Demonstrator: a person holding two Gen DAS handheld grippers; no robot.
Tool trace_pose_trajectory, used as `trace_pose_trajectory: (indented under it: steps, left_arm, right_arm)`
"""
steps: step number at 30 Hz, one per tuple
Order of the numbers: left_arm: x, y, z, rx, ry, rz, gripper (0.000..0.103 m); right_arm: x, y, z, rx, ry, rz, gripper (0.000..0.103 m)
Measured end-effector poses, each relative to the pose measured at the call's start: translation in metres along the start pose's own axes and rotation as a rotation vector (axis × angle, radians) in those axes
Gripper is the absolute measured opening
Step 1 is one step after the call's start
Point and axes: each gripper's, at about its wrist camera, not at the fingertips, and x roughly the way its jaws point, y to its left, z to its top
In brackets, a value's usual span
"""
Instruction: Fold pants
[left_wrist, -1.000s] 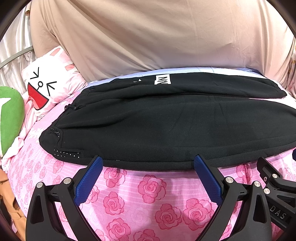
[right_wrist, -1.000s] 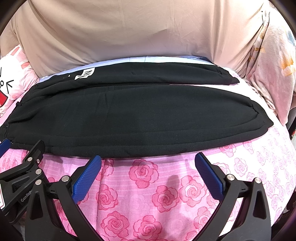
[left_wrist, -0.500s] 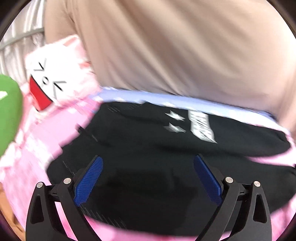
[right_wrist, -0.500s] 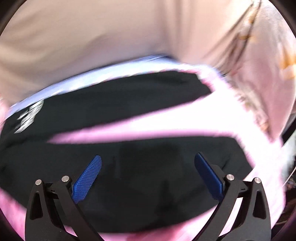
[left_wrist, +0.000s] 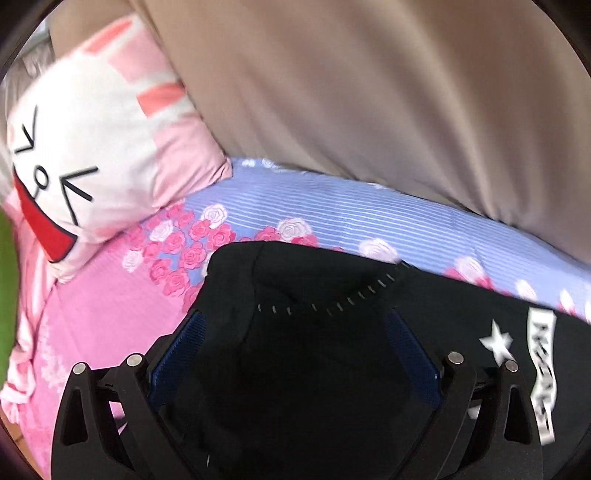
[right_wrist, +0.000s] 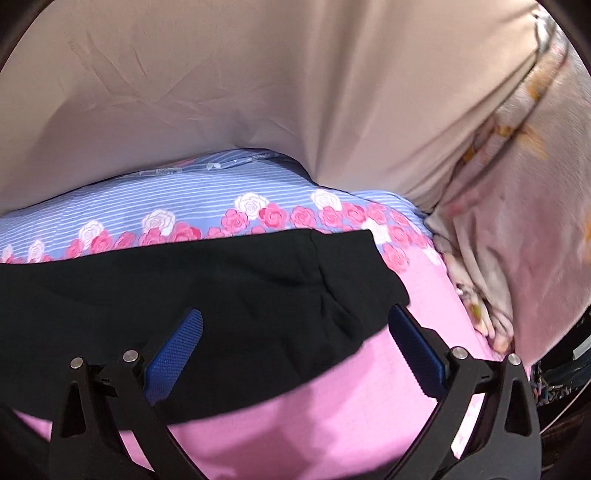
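Left gripper (left_wrist: 293, 347): jaws spread wide, nothing clamped, fingers hanging over the black pants (left_wrist: 325, 369). Cartoon-face pillow (left_wrist: 92, 147) at 10 o'clock; white dashed stitching arcs at 12 just past the fingertips; white star and lettering print (left_wrist: 541, 373) at 3. The pants lie on the rose-print bedsheet (left_wrist: 332, 214), which has a blue striped band along the far side, with beige fabric (left_wrist: 369, 92) beyond it.

Right gripper (right_wrist: 295, 341): also released, wide apart, over the pants' end (right_wrist: 258, 295). Cuff edge at 1 o'clock; bare pink sheet (right_wrist: 314, 424) at 6. Crumpled pale floral blanket (right_wrist: 517, 240) at 3.
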Motion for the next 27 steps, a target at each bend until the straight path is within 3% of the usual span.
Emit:
trace_pose_trajectory:
  steps: [3,5,9,11,12,13,14,15,16,22,24,27]
  left_arm:
    - [0.028,0.001,0.011,-0.011,0.033,0.002,0.095]
    - [0.05,0.0,0.016,-0.012,0.096,0.0,0.095]
    - [0.078,0.002,0.021,-0.055,0.145,-0.004,0.09]
    - [0.081,0.002,0.025,-0.056,0.142,-0.005,0.076]
    - [0.079,0.002,0.027,-0.048,0.128,0.015,0.055]
    - [0.075,0.0,0.029,-0.024,0.116,0.058,0.012]
    - [0.074,0.0,0.03,-0.009,0.126,0.05,0.002]
    - [0.071,0.001,0.032,-0.013,0.134,0.033,0.002]
    - [0.062,0.005,0.034,-0.018,0.115,0.018,0.002]
    - [-0.03,0.029,0.02,-0.013,-0.034,-0.114,0.002]
    - [-0.066,0.042,0.005,0.004,-0.078,-0.146,0.002]
    - [-0.116,0.071,-0.03,0.029,-0.141,-0.172,0.002]
  right_arm:
    - [0.015,0.006,0.007,-0.002,0.019,0.027,0.098]
    - [0.03,0.006,0.013,0.005,0.045,0.066,0.098]
    - [0.077,-0.007,0.022,0.114,0.164,0.203,0.098]
    - [0.09,-0.011,0.02,0.156,0.179,0.251,0.097]
    - [0.089,-0.008,0.019,0.142,0.146,0.253,0.095]
    - [0.086,-0.004,0.019,0.115,0.13,0.261,0.072]
    - [0.08,0.0,0.02,0.084,0.111,0.282,0.046]
    - [0.076,0.001,0.021,0.081,0.11,0.328,0.007]
    - [0.07,-0.002,0.021,0.097,0.115,0.352,0.002]
    - [-0.022,-0.025,0.014,0.087,-0.071,0.414,0.002]
    - [-0.072,-0.042,-0.004,0.074,-0.156,0.439,0.002]
    - [-0.115,-0.064,-0.037,0.061,-0.208,0.462,0.002]
